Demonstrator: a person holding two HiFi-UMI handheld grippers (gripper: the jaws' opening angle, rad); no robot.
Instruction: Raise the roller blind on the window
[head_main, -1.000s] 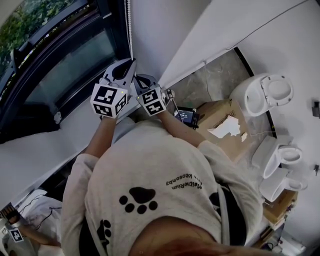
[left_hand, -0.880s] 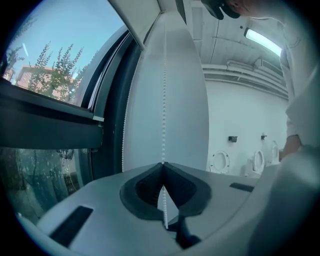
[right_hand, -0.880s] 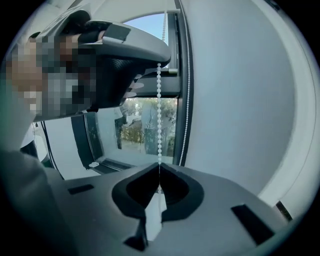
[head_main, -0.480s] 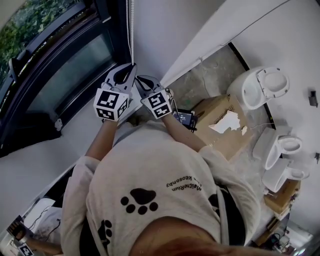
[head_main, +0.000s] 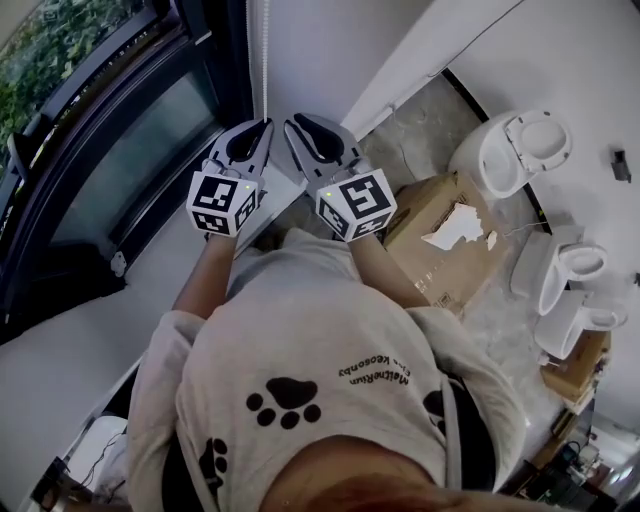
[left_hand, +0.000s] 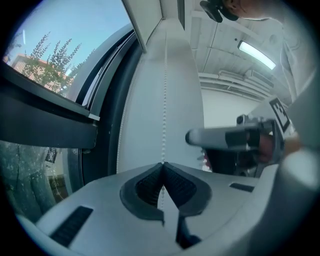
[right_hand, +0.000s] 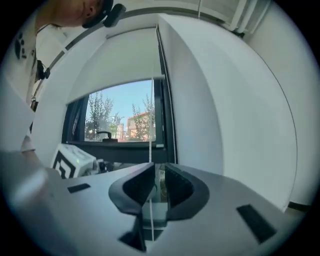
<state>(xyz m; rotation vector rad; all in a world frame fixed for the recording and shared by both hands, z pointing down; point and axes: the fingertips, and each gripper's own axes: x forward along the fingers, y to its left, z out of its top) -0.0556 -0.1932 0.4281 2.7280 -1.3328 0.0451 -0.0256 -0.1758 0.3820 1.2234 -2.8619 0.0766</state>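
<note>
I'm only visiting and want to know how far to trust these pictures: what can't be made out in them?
Lower end of the bead cord: left gripper view, behind the left gripper, which is shut on it.
Roller of the blind: head view, beyond the top edge.
Part of the cardboard box: head view, behind the person's right arm.
Clutter at bottom right: head view, dark, small, cut off.

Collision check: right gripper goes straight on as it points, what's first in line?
The right gripper, jaws just opening, has the blind cord between them; straight on, probably the dark window frame next. Depth unclear.
</note>
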